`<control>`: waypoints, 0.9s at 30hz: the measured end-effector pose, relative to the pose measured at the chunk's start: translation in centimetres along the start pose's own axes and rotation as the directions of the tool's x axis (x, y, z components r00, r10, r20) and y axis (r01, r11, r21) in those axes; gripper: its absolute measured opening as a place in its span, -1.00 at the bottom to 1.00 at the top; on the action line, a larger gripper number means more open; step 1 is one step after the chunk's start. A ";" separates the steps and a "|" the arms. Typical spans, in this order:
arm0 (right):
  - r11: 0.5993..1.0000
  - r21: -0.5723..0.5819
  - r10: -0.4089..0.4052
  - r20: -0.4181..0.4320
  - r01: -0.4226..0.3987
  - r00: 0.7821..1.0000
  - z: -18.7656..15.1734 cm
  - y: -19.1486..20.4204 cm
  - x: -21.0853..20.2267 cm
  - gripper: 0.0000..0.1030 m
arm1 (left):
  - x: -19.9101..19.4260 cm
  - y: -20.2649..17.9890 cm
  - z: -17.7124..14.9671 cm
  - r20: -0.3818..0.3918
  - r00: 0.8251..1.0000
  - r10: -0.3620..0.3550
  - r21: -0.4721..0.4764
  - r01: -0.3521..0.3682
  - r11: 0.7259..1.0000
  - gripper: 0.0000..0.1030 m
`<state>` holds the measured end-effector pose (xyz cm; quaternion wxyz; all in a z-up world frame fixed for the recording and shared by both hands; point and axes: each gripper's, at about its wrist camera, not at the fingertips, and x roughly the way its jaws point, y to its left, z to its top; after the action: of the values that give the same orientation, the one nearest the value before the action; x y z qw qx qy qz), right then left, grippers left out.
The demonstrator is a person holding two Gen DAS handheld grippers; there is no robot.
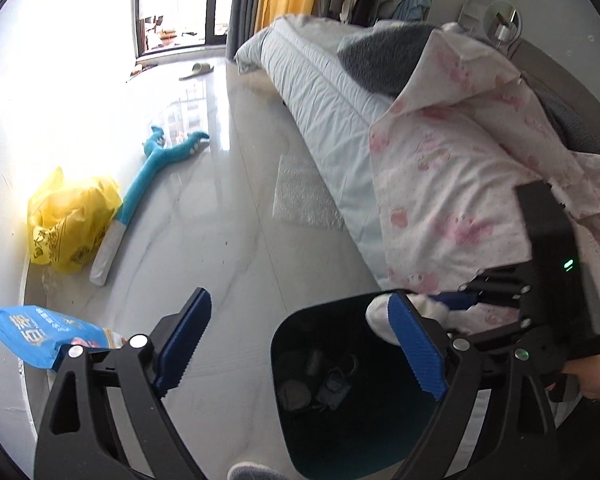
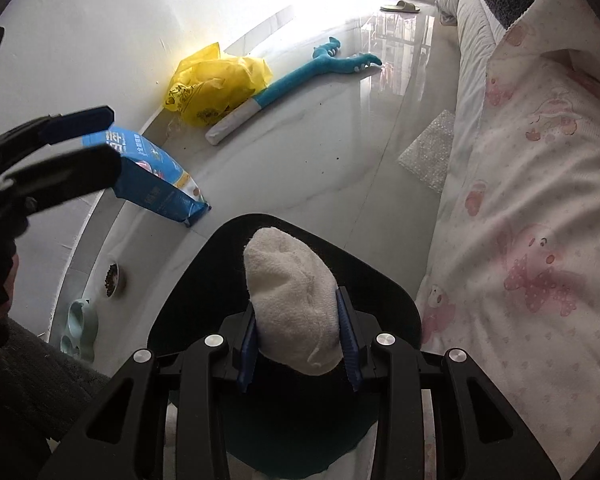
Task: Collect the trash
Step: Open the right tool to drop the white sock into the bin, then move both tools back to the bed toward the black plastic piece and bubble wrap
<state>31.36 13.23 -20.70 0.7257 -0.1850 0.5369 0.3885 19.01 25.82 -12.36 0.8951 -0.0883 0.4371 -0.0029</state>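
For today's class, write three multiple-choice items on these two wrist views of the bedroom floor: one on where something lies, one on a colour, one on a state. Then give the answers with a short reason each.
1. Where does the yellow bag lie?
A. on the floor by the wall
B. on the bed
C. inside the bin

2. What colour is the long plush toy on the floor?
A. red
B. teal blue
C. black

3. What is the state of the right hand-held gripper?
A. open and empty
B. shut on a white sock
C. shut on the blue pouch

Answers:
1 A: it sits on the tiles against the white wall.
2 B: its body is teal blue, with a white end.
3 B: both blue pads press the white sock above the dark bin, while the left hand-held gripper stands open and empty.
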 end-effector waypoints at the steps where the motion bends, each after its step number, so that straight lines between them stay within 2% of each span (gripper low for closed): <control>1: 1.000 -0.001 0.001 -0.011 -0.001 1.000 0.0 0.0 0.2 -0.30 | -0.4 -0.2 0.2 0.024 1.000 0.001 0.004 -0.001 1.000 0.78; 7: 1.000 -0.028 -0.008 -0.066 0.006 0.998 -0.4 0.5 1.6 -0.26 | -2.1 -0.8 1.3 0.134 0.991 0.001 0.010 -0.003 1.000 0.78; 11: 0.999 -0.037 -0.005 -0.073 0.002 0.997 -0.6 0.7 1.4 -0.14 | -2.5 -1.1 1.9 0.167 0.986 0.000 0.005 -0.001 1.000 0.78; 13: 0.999 -0.038 -0.002 -0.073 -0.001 0.997 -0.7 0.7 1.1 -0.02 | -2.8 -1.6 2.2 0.186 0.983 -0.002 0.007 0.001 1.000 0.78; 15: 0.999 -0.032 0.001 -0.062 -0.003 0.998 -0.8 0.5 0.6 0.15 | -3.1 -2.0 2.4 0.198 0.980 -0.002 0.011 0.000 1.000 0.79; 18: 1.000 -0.022 0.017 -0.045 -0.018 0.999 -0.7 0.4 0.0 0.25 | -3.0 -2.7 2.6 0.193 0.981 -0.008 0.017 0.004 1.000 0.79; 27: 0.999 0.018 0.040 0.049 -0.041 0.998 -0.4 -0.4 -2.9 0.36 | -4.9 -5.0 4.1 0.294 0.956 -0.015 0.017 0.010 1.000 0.79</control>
<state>31.09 11.63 -18.24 0.7322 -0.1577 0.5266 0.4022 19.52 21.96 -5.28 0.9506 -0.0837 0.2988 0.0012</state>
